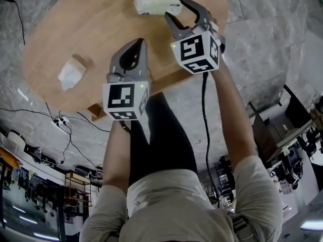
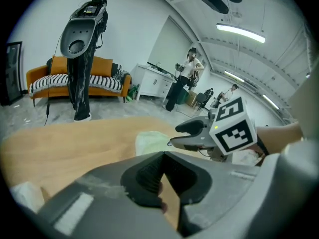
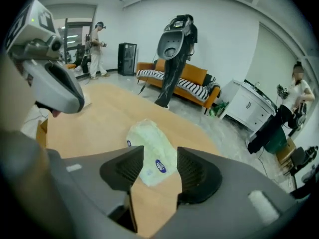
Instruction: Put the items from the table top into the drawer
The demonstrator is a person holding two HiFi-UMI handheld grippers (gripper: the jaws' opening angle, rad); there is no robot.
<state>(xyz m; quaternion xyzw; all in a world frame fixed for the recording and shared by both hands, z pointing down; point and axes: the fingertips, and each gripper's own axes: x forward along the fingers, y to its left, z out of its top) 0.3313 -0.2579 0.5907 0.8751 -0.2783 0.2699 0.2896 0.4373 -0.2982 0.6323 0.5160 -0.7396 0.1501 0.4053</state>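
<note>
Ideally, the right gripper (image 1: 174,8), jaws open, is lowered astride the pack (image 1: 156,0) at frame top, then closed squarely; the left gripper (image 1: 136,43) jaws are shut, empty.

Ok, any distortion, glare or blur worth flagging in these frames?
Head view: strong fisheye bends the table edge. Left gripper view: ceiling light strip blows out, its own near jaws look soft. Right gripper view: dark round vignette, pale green packet in focus.
</note>
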